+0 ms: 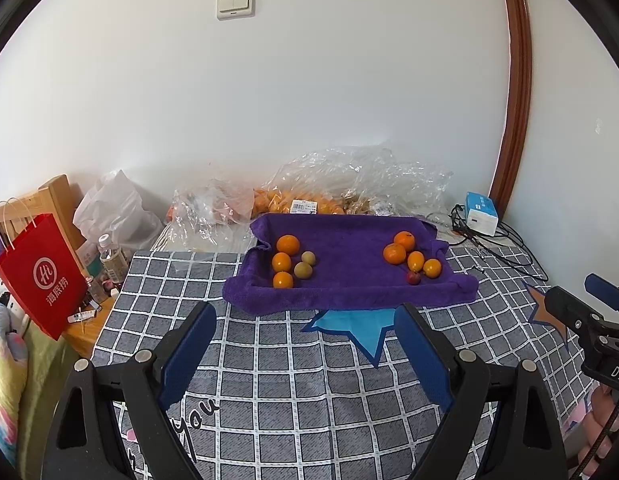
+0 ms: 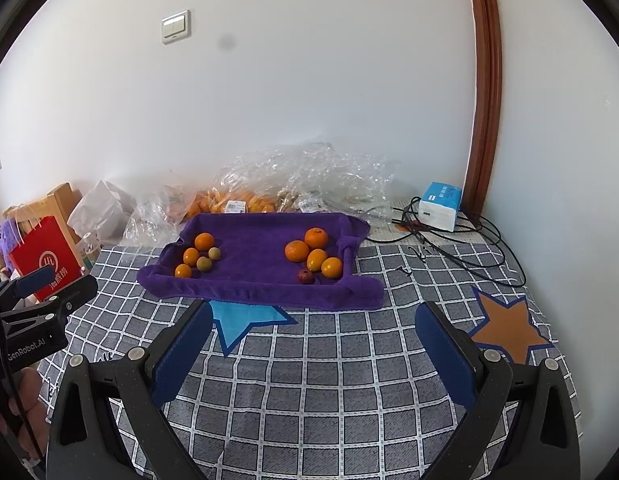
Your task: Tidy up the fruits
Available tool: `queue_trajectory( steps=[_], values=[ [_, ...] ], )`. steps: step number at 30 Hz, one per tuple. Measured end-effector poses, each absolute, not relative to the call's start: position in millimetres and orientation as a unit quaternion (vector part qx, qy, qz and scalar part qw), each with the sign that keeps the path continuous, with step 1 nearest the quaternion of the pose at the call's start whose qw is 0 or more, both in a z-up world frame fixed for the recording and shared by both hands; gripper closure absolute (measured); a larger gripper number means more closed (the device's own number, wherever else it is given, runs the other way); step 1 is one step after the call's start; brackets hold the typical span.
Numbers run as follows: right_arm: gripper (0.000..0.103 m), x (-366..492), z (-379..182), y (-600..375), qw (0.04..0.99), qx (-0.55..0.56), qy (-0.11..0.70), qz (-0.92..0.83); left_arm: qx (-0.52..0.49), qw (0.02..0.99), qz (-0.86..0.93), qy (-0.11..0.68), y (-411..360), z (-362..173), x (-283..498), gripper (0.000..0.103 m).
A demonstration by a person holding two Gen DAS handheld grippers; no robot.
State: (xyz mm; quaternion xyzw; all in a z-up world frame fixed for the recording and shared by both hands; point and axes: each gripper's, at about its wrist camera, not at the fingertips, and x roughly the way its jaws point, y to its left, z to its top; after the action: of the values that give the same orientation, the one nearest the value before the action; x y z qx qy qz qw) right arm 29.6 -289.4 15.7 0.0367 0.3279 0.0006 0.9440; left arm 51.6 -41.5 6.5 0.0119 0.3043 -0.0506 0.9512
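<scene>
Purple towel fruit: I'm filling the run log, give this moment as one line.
purple towel: two fruit groups | left hand-held gripper: open, empty | right hand-held gripper: open, empty | small red fruit: right group

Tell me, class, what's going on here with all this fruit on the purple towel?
A person holds a gripper in each hand over a checked bedspread. The left gripper and right gripper are both open and empty, short of the purple towel. On it lie two groups of fruit: three oranges with two green fruits at left, four oranges and a small red fruit at right.
</scene>
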Motion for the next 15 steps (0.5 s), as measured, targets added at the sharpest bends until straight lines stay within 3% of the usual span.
queue_trajectory(
  steps=[15],
  values=[
    [0.003, 29.2, 16.0, -290.2, 0.945, 0.038, 0.326, 0.001, 0.008, 0.952, -0.051, 0.301, -41.0, 8.4, 51.0, 0.013]
  ],
)
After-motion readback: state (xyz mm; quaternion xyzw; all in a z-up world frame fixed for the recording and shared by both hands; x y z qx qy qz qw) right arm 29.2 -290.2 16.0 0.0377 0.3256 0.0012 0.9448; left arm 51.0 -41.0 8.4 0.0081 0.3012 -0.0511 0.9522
